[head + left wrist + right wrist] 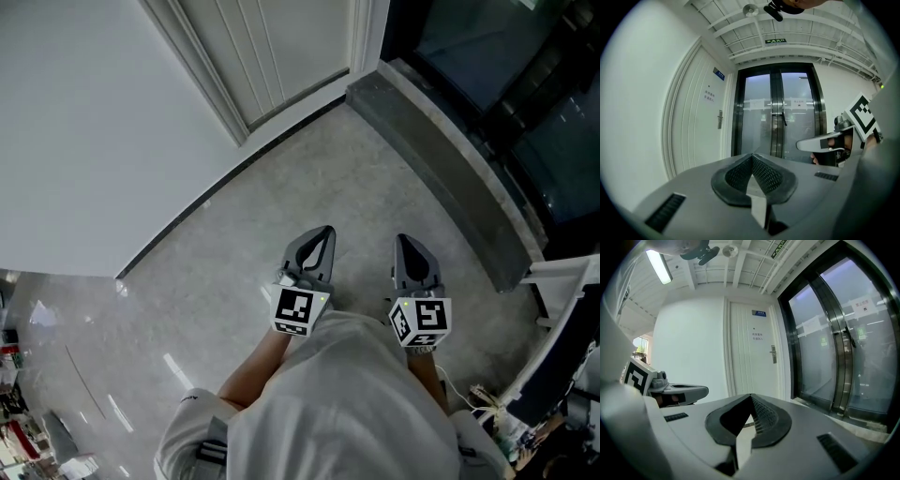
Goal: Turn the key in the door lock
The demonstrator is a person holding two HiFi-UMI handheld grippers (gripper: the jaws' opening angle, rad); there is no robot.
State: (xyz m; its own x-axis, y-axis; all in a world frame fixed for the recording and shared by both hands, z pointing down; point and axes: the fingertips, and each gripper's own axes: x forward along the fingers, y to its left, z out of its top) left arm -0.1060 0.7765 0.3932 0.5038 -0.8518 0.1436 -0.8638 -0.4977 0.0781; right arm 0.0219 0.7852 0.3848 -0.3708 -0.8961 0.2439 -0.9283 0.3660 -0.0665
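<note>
Both jaw pairs are clenched on nothing: grey left gripper [322,234], grey right gripper [405,241]. We should steer level toward the white panelled door [752,362], well ahead, aiming at its silver lever-handle lock plate [773,354]; any key there is too small to tell.

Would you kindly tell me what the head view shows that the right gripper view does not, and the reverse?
Only the head view: the right gripper's marker cube and the white cables on the floor by the person's right side. Only the right gripper view: the door handle, the blue sign on the door and a lit ceiling lamp. Both: the white door, the glass doors, the left gripper and the right gripper, both with jaws together.
</note>
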